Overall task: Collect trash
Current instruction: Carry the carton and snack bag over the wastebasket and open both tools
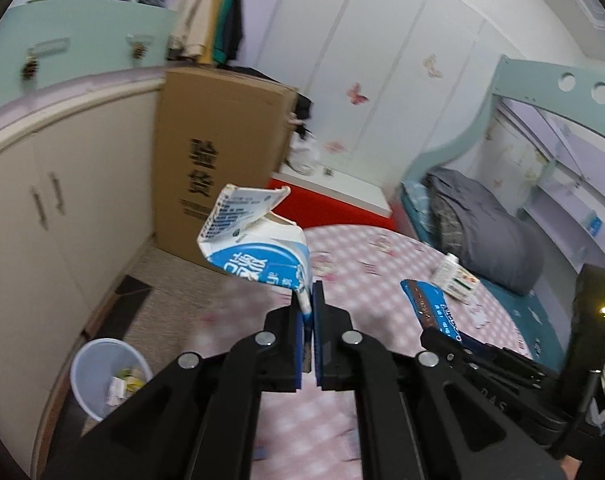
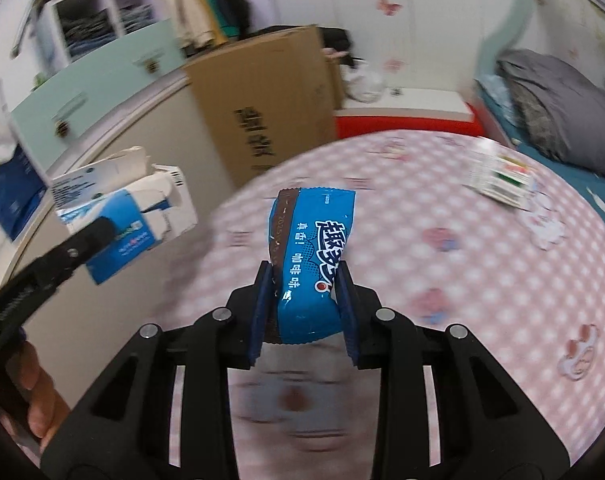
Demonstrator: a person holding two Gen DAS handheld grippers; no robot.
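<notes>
My left gripper (image 1: 309,300) is shut on a crushed blue and white milk carton (image 1: 258,246) and holds it in the air over the near left edge of the pink checked table (image 1: 366,256). The carton also shows at the left of the right wrist view (image 2: 122,212). My right gripper (image 2: 304,280) is shut on a blue snack wrapper (image 2: 314,240) above the table (image 2: 442,200); the wrapper also shows in the left wrist view (image 1: 426,300). A white waste bin (image 1: 102,376) with some trash in it stands on the floor at lower left.
A small white and green carton (image 1: 456,276) lies on the table's far right, also blurred in the right wrist view (image 2: 498,176). A tall cardboard box (image 1: 218,160) stands by the cream cabinet (image 1: 42,216). A bed with a grey blanket (image 1: 486,232) is on the right.
</notes>
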